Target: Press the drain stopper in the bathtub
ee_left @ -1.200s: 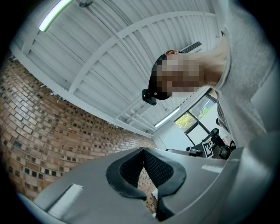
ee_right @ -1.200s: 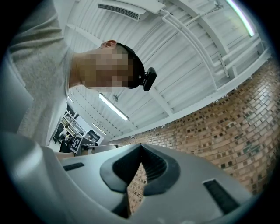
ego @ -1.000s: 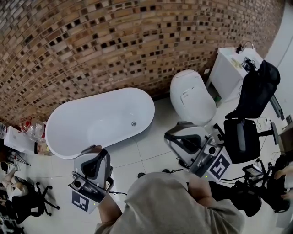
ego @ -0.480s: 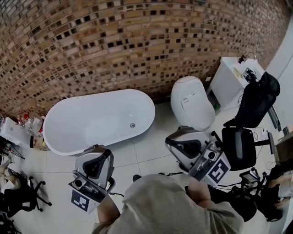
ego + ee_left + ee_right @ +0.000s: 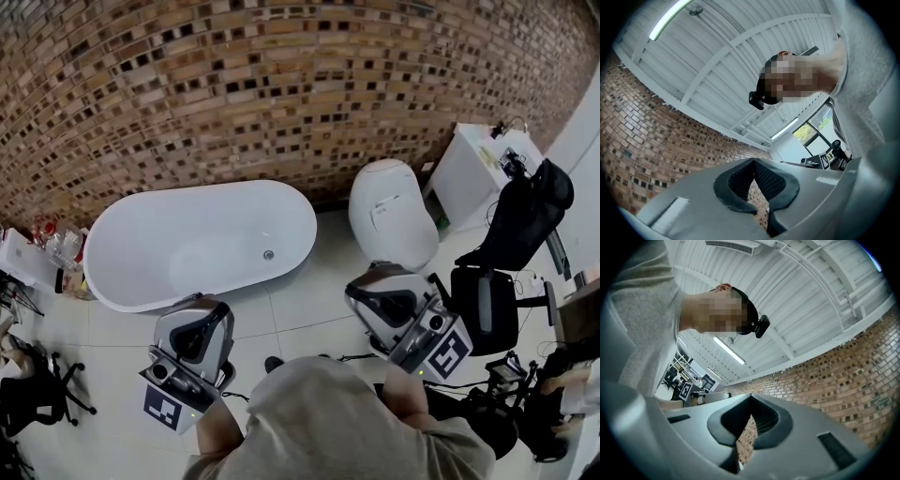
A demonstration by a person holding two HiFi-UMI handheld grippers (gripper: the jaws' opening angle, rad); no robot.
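The white oval bathtub (image 5: 187, 246) stands on the tiled floor against the brick wall, its small round drain stopper (image 5: 268, 254) at the right part of its bottom. My left gripper (image 5: 193, 339) is held near my body, well short of the tub's front rim. My right gripper (image 5: 391, 302) hovers to the tub's right, in front of the toilet. Both point upward: the left gripper view shows the left gripper (image 5: 753, 162) against ceiling and brick, jaws shut with nothing between them. In the right gripper view, the right gripper (image 5: 750, 397) is likewise shut and holds nothing.
A white toilet (image 5: 392, 212) stands right of the tub. Further right are a white cabinet (image 5: 472, 167), a black garment (image 5: 521, 208) and a black office chair (image 5: 488, 297). Bottles and clutter (image 5: 49, 255) sit by the tub's left end, with another chair (image 5: 33, 403) below.
The head view has drifted a little, so the tub and toilet sit slightly higher in frame. Both grippers stay shut, close to my body and almost unmoved.
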